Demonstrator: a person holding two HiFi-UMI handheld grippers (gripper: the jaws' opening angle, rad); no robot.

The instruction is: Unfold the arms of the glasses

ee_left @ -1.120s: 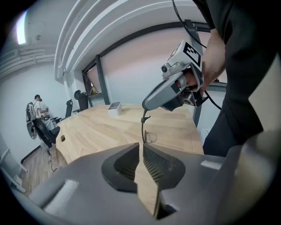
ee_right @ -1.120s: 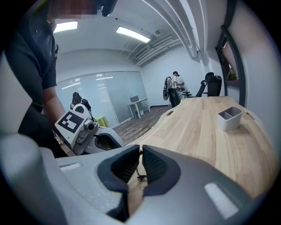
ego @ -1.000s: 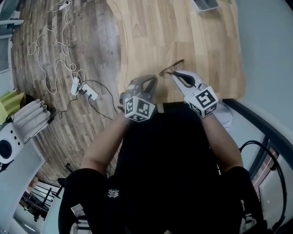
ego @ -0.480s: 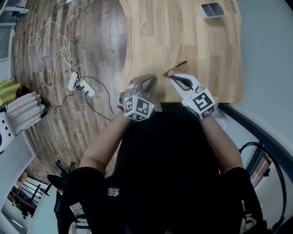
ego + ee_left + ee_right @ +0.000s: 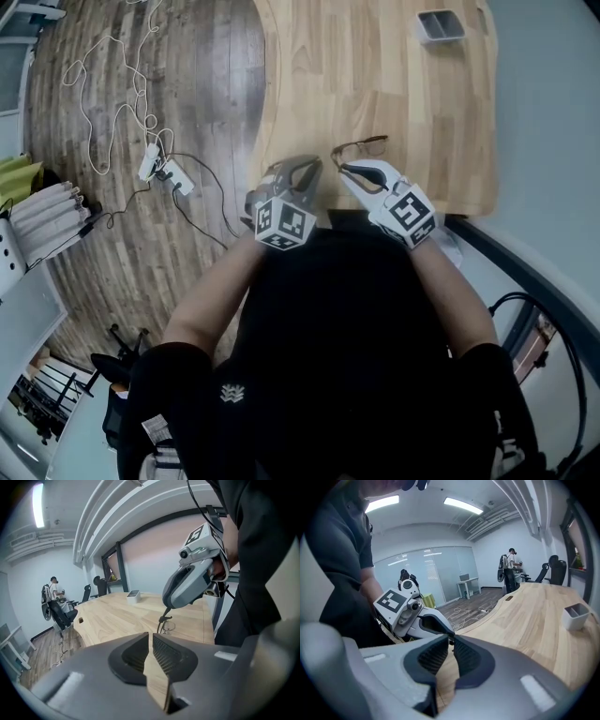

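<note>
Head view: the glasses (image 5: 360,148) lie on the bench (image 5: 375,66) near its front edge, brown frame, both lenses facing up, just ahead of the right gripper (image 5: 343,169) fingers. The left gripper (image 5: 302,169) hangs beside them, apart from the frame.

Left gripper view: the left gripper (image 5: 150,634) fingers stand nearly together, nothing between them. The right gripper (image 5: 164,617) tips pinch a thin temple arm of the glasses (image 5: 168,626).

Right gripper view: the right gripper (image 5: 451,639) fingers meet at the tips.
</note>
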